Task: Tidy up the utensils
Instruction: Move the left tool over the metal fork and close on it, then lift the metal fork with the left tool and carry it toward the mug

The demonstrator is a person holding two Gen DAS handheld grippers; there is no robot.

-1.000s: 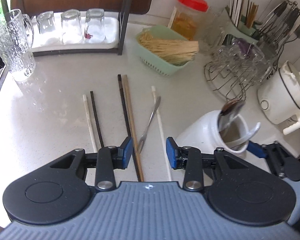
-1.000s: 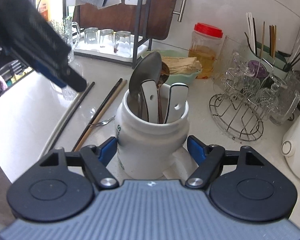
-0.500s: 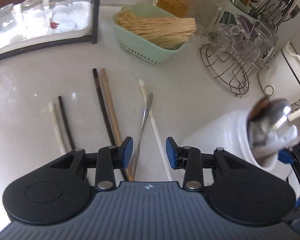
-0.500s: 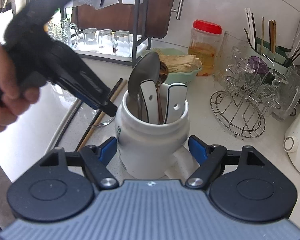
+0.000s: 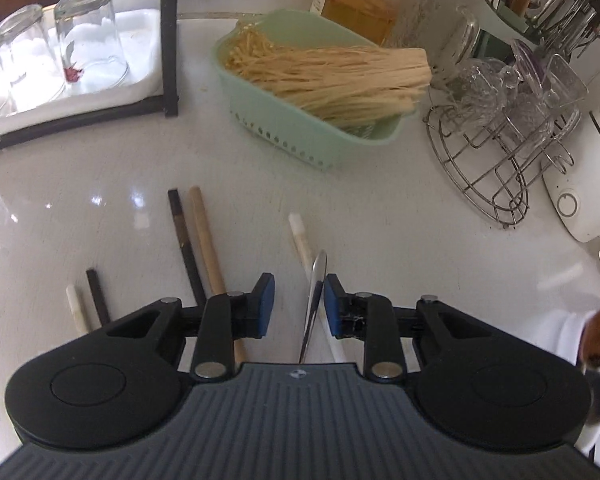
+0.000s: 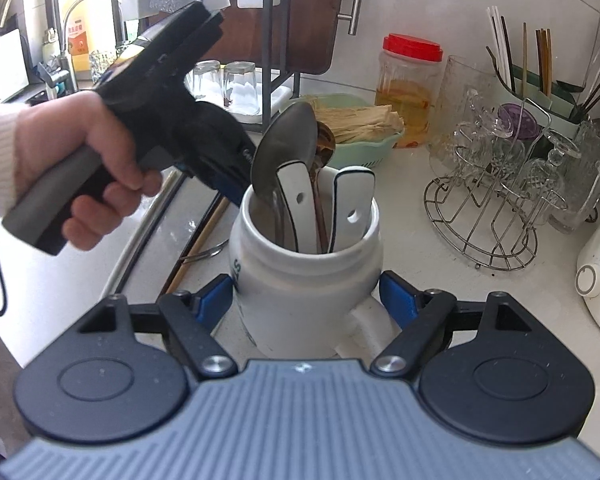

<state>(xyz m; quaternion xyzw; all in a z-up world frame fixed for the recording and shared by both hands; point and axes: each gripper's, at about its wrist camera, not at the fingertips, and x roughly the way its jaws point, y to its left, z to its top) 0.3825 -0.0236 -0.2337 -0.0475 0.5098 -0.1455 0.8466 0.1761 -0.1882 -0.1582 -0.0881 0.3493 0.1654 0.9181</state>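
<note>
A metal fork [image 5: 315, 288] lies on the white counter among several chopsticks: a black one [image 5: 184, 240], a wooden one [image 5: 206, 240] and a white one [image 5: 302, 240]. My left gripper [image 5: 299, 304] points down over the fork's handle. The handle sits between the jaws, close to the right pad, and the jaws are closing. A white ceramic jar [image 6: 300, 288] holds a metal spoon [image 6: 288, 152] and white spoons [image 6: 296, 200]. My right gripper [image 6: 306, 300] straddles the jar, its jaws opening and the pads just off the jar's sides.
A green basket [image 5: 312, 128] of dry noodles stands beyond the chopsticks. A wire rack [image 5: 496, 160] with glass cups and a white appliance [image 5: 572, 200] are at the right. Upturned glasses [image 5: 88, 52] sit on a tray at the back left. A red-lidded jar [image 6: 410, 88] stands by the wall.
The left gripper has come down and forward over the fork's handle, and its jaws have narrowed. The right gripper's jaws have spread slightly off the jar, which has stayed in place.
</note>
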